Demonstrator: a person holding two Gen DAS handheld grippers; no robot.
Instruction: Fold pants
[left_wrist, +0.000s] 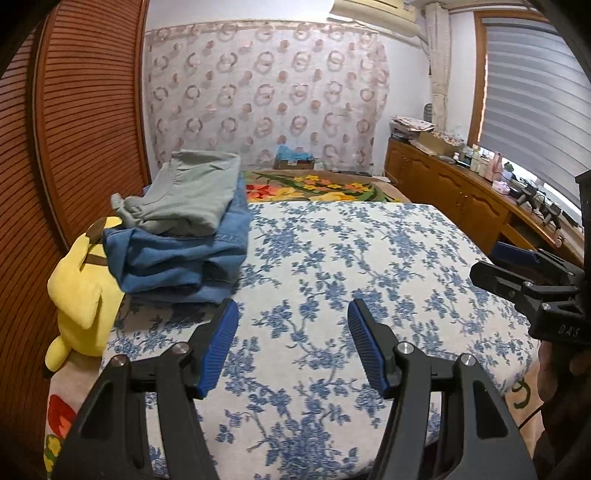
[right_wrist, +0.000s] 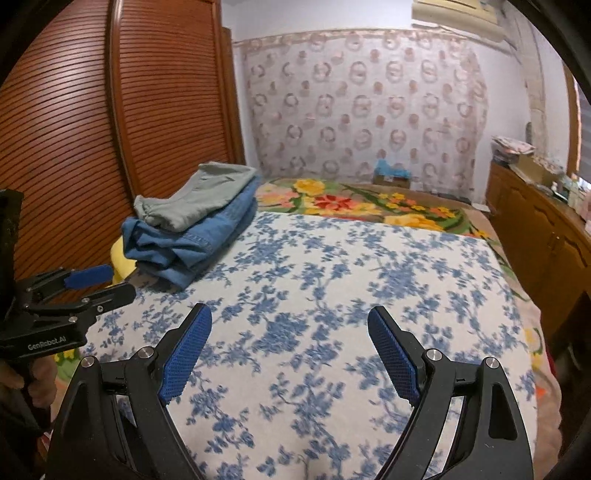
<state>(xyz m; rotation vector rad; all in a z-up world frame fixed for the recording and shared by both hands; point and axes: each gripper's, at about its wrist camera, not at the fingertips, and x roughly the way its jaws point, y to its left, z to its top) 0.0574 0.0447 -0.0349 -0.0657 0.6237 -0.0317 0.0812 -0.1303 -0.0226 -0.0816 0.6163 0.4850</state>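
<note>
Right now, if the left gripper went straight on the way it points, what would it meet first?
Probably the blue floral bedspread: the open left gripper points over bare cloth, with the folded pants stack off to its left. Depth is unclear.

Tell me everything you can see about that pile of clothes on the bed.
The pile of clothes is two folded garments stacked at the far left of the bed, beside the slatted wooden doors. On top lies a pale grey-green piece, soft and a little rumpled. Under it are blue denim pants, thicker, with visible seams. A yellow plush toy presses against the pile's left side. Neither gripper touches it.
</note>
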